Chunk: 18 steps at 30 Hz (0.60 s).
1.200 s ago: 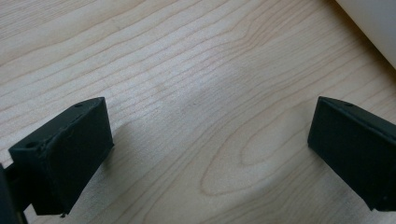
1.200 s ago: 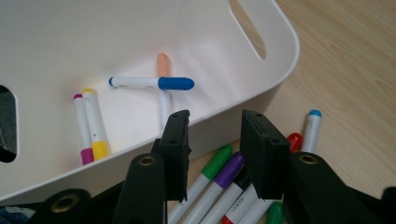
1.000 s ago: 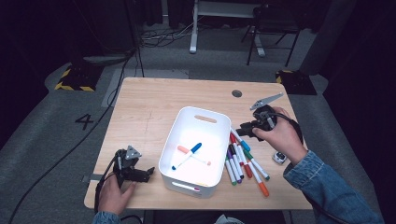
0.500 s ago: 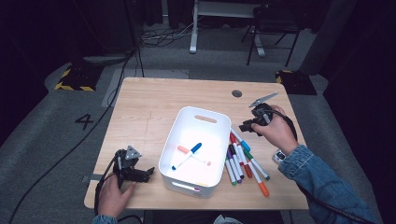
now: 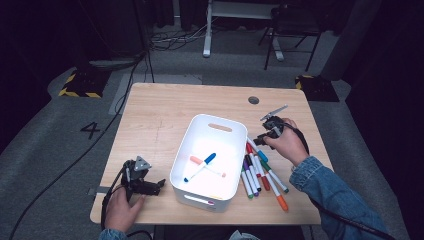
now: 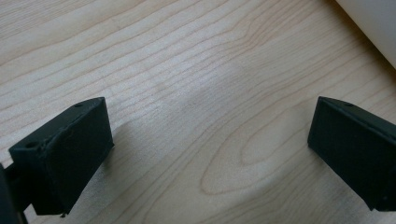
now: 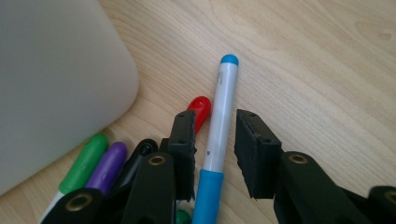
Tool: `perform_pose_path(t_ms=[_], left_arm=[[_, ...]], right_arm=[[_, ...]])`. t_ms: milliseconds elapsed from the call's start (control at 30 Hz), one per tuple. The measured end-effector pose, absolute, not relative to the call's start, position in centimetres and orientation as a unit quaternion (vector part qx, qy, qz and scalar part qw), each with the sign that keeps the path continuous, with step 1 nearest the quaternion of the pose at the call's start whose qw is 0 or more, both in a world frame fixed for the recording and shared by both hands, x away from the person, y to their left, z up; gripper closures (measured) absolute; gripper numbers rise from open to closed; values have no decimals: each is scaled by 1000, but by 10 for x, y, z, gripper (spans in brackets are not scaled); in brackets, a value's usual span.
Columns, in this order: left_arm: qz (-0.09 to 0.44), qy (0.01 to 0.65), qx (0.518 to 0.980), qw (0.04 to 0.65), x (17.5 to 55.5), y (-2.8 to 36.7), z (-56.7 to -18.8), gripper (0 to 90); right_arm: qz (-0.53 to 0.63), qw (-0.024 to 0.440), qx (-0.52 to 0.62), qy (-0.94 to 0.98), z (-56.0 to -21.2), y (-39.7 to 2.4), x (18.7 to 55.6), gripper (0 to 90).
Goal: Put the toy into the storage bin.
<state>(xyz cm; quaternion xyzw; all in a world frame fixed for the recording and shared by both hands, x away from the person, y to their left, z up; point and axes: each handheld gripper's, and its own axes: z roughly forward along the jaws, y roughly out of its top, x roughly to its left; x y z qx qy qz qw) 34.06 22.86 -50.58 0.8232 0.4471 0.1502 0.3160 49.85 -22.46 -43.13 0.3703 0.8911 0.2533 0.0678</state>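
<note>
Blue-capped marker lies flat on the wooden table, at the far end of the loose row of markers just right of the white bin. The right gripper straddles its white barrel; its jaws have just been closing and now stand narrowly apart around it, one pad close against the barrel and the other a little off, so nothing is pinched yet. A red-capped marker lies right beside the left pad, with black, purple and green ones crowded behind. That closeness is the main risk: if the jaws close a touch askew, the near pad could catch the red cap too, or roll the round blue barrel sideways out of the grip and scatter the row. A hold this far from the middle could also let the marker tip when lifted. Inside the bin, three markers already lie crossed. At the near left of the table, the left gripper rests low over bare wood, jaws spread wide and empty.
</note>
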Motion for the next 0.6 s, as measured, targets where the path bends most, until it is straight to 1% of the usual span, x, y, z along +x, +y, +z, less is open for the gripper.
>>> perform_pose_path(t_ms=[433,600], left_arm=[[153,447,824,315,341,229,-506,1],[151,447,823,315,341,229,-506,1]], right_arm=[[224,62,384,893,-457,-224,504,688],[212,60,389,894,-465,-226,509,724]])
